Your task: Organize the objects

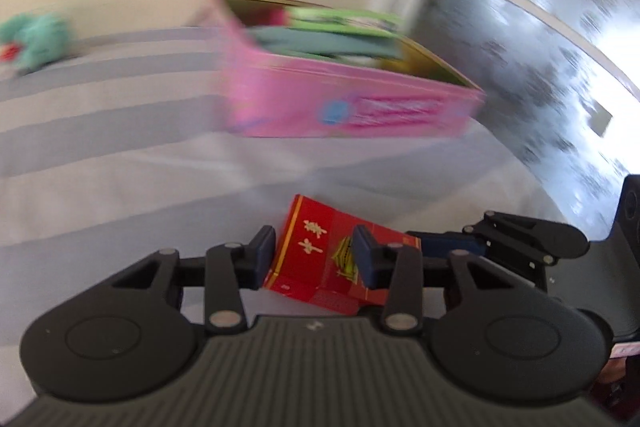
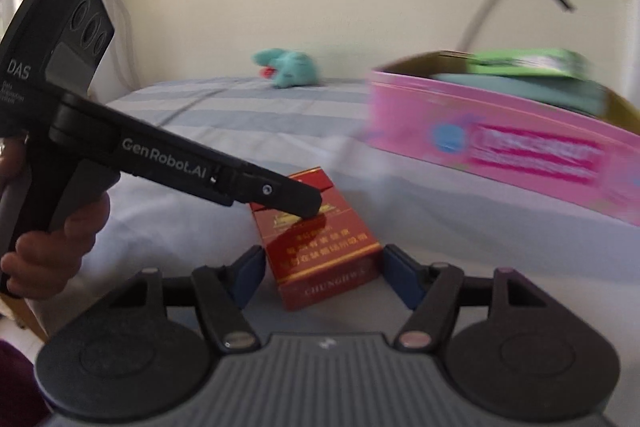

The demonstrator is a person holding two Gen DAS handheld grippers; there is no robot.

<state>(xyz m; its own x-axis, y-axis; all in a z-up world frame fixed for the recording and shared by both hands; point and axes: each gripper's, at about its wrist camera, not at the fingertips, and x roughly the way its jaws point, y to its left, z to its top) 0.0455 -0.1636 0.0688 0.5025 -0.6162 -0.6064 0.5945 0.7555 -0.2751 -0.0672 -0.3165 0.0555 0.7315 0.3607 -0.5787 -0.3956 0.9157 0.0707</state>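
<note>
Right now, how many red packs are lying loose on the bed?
1. The red pack lies on the striped bed, in front of the pink box, with both claws at it. More could be hidden inside the box, behind its contents.

Both views are bright with daylight. In the left wrist view a window [image 1: 560, 39] up and to the right of the hand-held gripper [image 1: 316, 259] blows out to white glare. Motion blur smears the pink box [image 1: 344, 99] and the teal plush toy [image 2: 290, 67]; near parts stay sharp. Fisheye distortion bends the bed [image 1: 100, 147] stripes and darkens the corners.
</note>
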